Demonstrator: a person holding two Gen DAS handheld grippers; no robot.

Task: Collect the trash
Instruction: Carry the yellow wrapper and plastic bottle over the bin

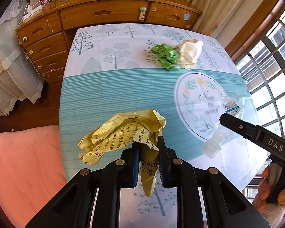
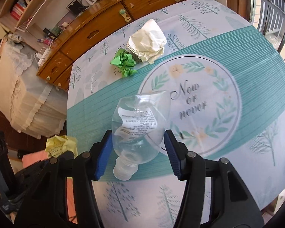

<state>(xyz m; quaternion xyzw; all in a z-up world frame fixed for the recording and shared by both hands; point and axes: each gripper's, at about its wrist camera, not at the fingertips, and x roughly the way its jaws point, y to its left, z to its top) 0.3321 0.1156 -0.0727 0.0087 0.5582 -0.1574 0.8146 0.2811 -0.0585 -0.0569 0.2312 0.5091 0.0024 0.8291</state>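
Observation:
My left gripper (image 1: 148, 142) is shut on a crumpled yellow paper (image 1: 121, 133) printed with black characters, held over the table's near left edge; a strip of it hangs down between the pads. A crushed clear plastic bottle (image 2: 140, 117) lies on the table with its neck toward me. My right gripper (image 2: 138, 133) straddles it, its blue pads close beside the bottle's sides, and I see no squeeze. One right finger (image 1: 237, 126) shows over the bottle (image 1: 214, 142) in the left wrist view. At the far side lie a green paper ball (image 2: 124, 61) and a cream paper wad (image 2: 148, 41), touching each other.
The table (image 1: 104, 95) wears a teal and white tree-print cloth. A wooden desk with drawers (image 1: 104, 13) stands behind it, a barred window (image 1: 271, 66) to the right, a pink cloth (image 1: 22, 161) near left. A person's hand (image 1: 264, 190) grips the right tool.

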